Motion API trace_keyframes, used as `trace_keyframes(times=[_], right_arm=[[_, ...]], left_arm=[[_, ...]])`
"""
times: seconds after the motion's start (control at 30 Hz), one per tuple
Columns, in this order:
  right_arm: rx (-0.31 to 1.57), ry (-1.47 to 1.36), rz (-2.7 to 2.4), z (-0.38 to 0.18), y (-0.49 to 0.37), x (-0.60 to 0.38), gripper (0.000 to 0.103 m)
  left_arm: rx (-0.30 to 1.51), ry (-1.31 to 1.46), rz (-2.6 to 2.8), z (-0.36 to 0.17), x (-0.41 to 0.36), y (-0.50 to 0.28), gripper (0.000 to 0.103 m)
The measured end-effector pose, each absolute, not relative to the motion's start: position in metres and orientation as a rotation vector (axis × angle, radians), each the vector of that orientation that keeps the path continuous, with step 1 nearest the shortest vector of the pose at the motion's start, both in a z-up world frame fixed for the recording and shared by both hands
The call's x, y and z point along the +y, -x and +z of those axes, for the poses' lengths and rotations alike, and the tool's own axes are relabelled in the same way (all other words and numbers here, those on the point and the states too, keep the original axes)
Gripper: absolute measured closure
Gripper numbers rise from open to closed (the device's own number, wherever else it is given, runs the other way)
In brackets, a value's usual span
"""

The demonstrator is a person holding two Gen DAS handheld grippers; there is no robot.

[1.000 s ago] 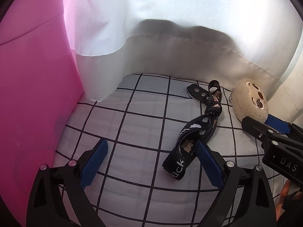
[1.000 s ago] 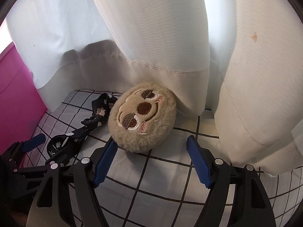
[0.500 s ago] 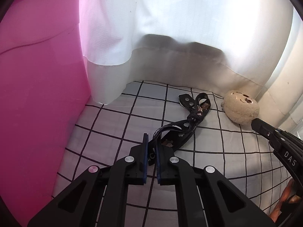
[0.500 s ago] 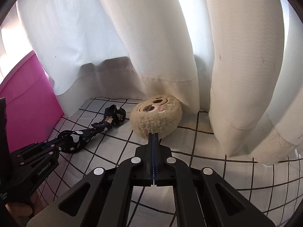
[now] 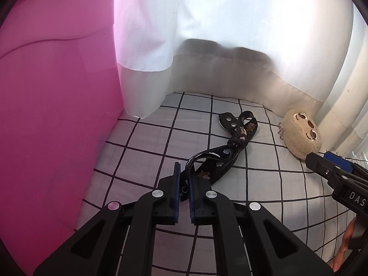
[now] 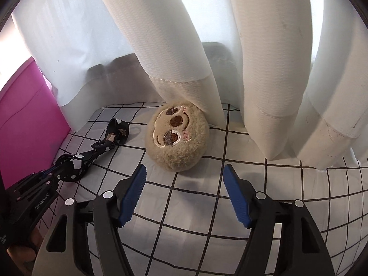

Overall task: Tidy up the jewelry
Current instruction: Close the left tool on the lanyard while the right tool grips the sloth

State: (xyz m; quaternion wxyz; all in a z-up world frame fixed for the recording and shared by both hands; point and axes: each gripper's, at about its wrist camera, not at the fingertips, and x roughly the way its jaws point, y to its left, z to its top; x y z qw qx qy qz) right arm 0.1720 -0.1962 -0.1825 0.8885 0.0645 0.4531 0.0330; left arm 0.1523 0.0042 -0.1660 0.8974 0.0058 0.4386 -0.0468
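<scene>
Here the limp black strap (image 5: 220,161) is clamped at its end by the left gripper (image 5: 184,184) — the right gripper (image 6: 184,184) is held apart before the soft plush charm (image 6: 177,138).

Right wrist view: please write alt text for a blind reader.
An open right hand-held gripper faces a round plush sloth keychain lying on a grid-patterned cloth against white curtains.

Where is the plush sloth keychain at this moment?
The plush sloth keychain lies on the checked cloth against the white curtain, just ahead of the open right gripper, right of the black strap.
</scene>
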Motion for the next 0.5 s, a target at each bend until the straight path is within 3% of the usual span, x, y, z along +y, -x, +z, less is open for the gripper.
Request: trace_keyframes(times=[0.5], right_arm=[[0.945,0.027,-0.020,-0.202,-0.216,-0.163,0.031]], left_arm=[[0.910,-0.032,-0.093,-0.190,-0.005,-0.175,0.096]])
